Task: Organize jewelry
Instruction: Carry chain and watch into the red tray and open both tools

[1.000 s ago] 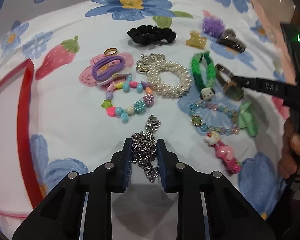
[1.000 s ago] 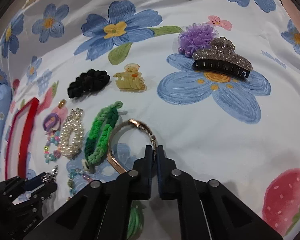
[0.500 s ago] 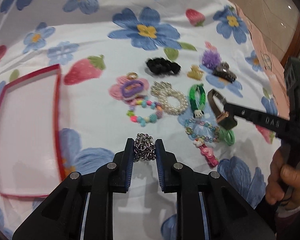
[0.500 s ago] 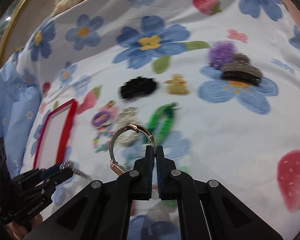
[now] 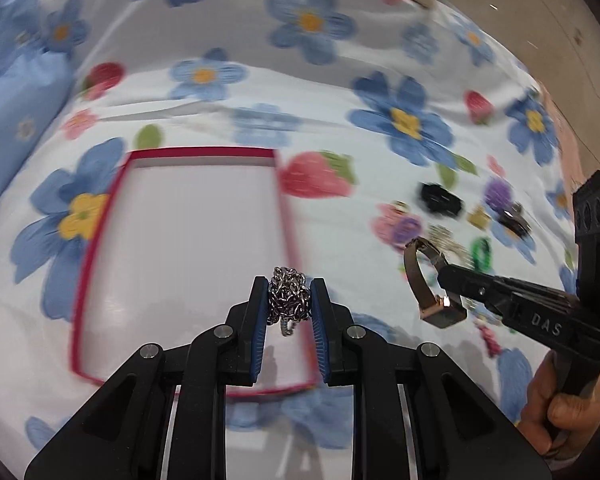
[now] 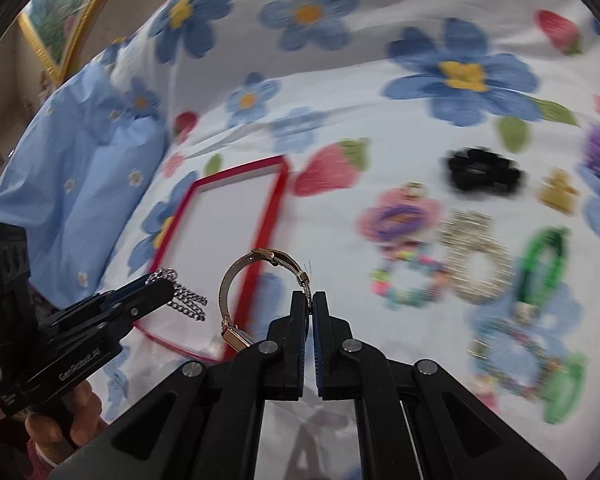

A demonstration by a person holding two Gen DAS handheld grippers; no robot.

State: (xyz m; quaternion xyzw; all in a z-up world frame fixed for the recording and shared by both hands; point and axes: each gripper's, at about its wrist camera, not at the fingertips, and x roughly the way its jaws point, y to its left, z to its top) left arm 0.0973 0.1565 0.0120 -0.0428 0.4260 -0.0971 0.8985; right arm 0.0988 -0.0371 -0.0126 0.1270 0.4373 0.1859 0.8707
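My left gripper (image 5: pixel 289 295) is shut on a bunched silver chain (image 5: pixel 288 296) and holds it in the air over the right part of a red-rimmed white tray (image 5: pixel 100 240). My right gripper (image 6: pixel 309 305) is shut on the mesh band of a rose-gold watch (image 6: pixel 236 280), held above the tray's (image 6: pixel 278 200) near right corner. The watch (image 5: pixel 424 280) and the right gripper (image 5: pixel 444 276) show to the right in the left wrist view. The left gripper (image 6: pixel 168 280) with the hanging chain (image 6: pixel 188 300) shows at left in the right wrist view.
The floral bedsheet (image 6: pixel 340 92) carries a blurred cluster of jewelry at right: black scrunchie (image 6: pixel 482 172), purple hair tie (image 6: pixel 398 218), pearl bracelet (image 6: pixel 476 268), green braided bracelet (image 6: pixel 544 264), colourful bead bracelet (image 6: pixel 408 284). A blue pillow (image 6: pixel 80 184) lies left of the tray.
Both grippers have lifted their items off the sheet and swung left, from above the jewelry cluster to the red-rimmed tray. The views are motion-blurred.
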